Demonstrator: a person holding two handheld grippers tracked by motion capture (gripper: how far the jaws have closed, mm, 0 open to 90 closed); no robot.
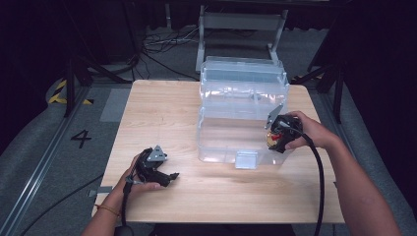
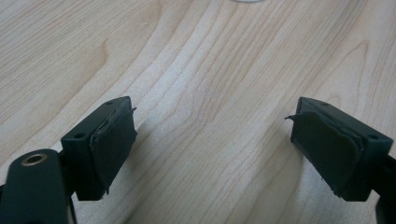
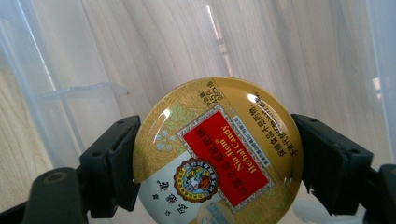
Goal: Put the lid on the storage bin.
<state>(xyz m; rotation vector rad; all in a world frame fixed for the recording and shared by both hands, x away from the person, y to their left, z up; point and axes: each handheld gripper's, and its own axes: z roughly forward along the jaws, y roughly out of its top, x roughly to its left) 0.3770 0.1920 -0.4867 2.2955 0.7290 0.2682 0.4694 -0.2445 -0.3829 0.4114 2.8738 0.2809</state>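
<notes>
A round gold candy tin (image 3: 243, 112) with a red label is clamped by its edges between the jaws of my right gripper (image 3: 217, 154). In the high view that right gripper (image 1: 272, 140) holds the tin (image 1: 270, 141) at the front right corner of a clear plastic box (image 1: 236, 118), low inside its wall. My left gripper (image 1: 173, 176) rests on the wooden table (image 1: 162, 113) at the front left, well apart from the box. In its own view the left gripper (image 2: 210, 126) stands open, with bare wood (image 2: 210, 56) between its pads.
The clear box has its lid tipped back toward the far edge and a white latch (image 1: 246, 160) at its front. Its translucent walls (image 3: 70, 70) surround the tin. Beyond the table are a metal stand (image 1: 241, 22) and floor cables (image 1: 162, 44).
</notes>
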